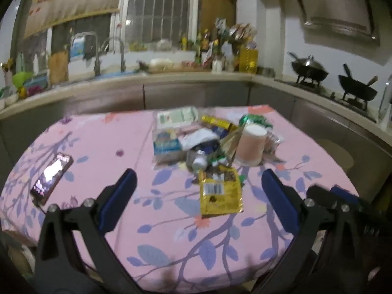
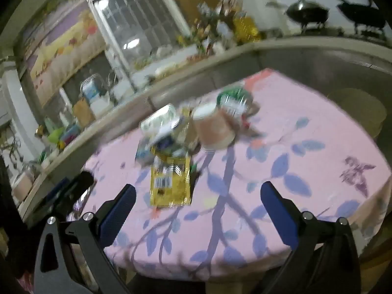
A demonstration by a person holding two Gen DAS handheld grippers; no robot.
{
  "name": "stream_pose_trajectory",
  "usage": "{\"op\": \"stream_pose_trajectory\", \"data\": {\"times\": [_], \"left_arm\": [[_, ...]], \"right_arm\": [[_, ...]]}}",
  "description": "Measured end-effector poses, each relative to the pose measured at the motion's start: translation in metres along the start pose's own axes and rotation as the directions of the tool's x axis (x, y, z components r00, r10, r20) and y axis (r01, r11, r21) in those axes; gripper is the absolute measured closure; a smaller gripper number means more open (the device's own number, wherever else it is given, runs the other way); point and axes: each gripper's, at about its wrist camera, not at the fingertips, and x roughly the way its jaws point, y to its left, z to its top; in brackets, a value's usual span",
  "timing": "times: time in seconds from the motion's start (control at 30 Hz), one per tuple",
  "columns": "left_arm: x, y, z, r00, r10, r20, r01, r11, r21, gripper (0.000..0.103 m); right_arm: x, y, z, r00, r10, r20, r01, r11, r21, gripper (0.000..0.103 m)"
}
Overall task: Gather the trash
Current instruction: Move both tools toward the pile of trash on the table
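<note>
A table with a pink cloth [image 1: 98, 147] covered in purple leaves filled the middle of both views. On it sat a pile of trash [image 1: 203, 142], a bit above the middle of the left wrist view.

At the front of the pile lay a flat yellow wrapper [image 1: 220, 191] with a black and white bar code. It was the piece nearest the grippers. Just behind it was a small bottle with a white cap [image 1: 199, 163], lying on its side. To the right of the pile stood a pink paper cup [image 1: 251, 144], and a green wrapper [image 1: 254, 120] was right behind the cup. At the back of the pile lay a pale green and white packet [image 1: 176, 117]. A phone [image 1: 52, 175] with its screen lit lay well apart from the pile, at the left side of the left wrist view.

The left gripper [image 1: 198, 186] was wide open and held nothing. Its two blue pads [image 1: 117, 201] stood far apart at the bottom of the view, with the yellow wrapper showing between them.

The right gripper [image 2: 198, 196] was wide open too, and empty. In its blurry view the yellow wrapper lay near its left pad.

Behind the table ran a kitchen counter [image 1: 171, 80] with a sink, and two black pans [image 1: 310, 69] sat on a stove at the upper right.
</note>
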Motion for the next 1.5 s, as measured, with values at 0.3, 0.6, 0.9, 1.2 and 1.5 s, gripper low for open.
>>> {"op": "stream_pose_trajectory", "data": {"times": [0.3, 0.6, 0.9, 1.2, 1.5], "left_arm": [[0.001, -0.007, -0.001, 0.999, -0.035, 0.008, 0.035, 0.998, 0.047, 0.005], [0.004, -0.004, -0.001, 0.998, -0.067, -0.01, 0.067, 0.997, 0.038, 0.005], [0.012, 0.005, 0.005, 1.0, -0.018, -0.003, 0.019, 0.999, 0.026, 0.005], [0.042, 0.026, 0.024, 1.0, 0.019, -0.003, -0.018, 0.999, 0.041, 0.005], [0.075, 0.052, 0.015, 0.994, 0.015, -0.109, -0.017, 1.0, -0.018, 0.005]], "right_arm": [[-0.022, 0.006, 0.012, 0.979, -0.118, 0.168, 0.129, 0.99, -0.055, 0.005], [-0.027, 0.014, 0.017, 0.964, -0.149, 0.222, 0.178, 0.977, -0.119, 0.005], [-0.022, 0.017, 0.022, 0.964, -0.151, 0.22, 0.182, 0.974, -0.132, 0.005], [-0.002, 0.018, 0.04, 0.963, -0.174, 0.204, 0.206, 0.967, -0.148, 0.005], [0.038, 0.026, 0.047, 0.982, -0.154, 0.105, 0.171, 0.968, -0.181, 0.012]]}}
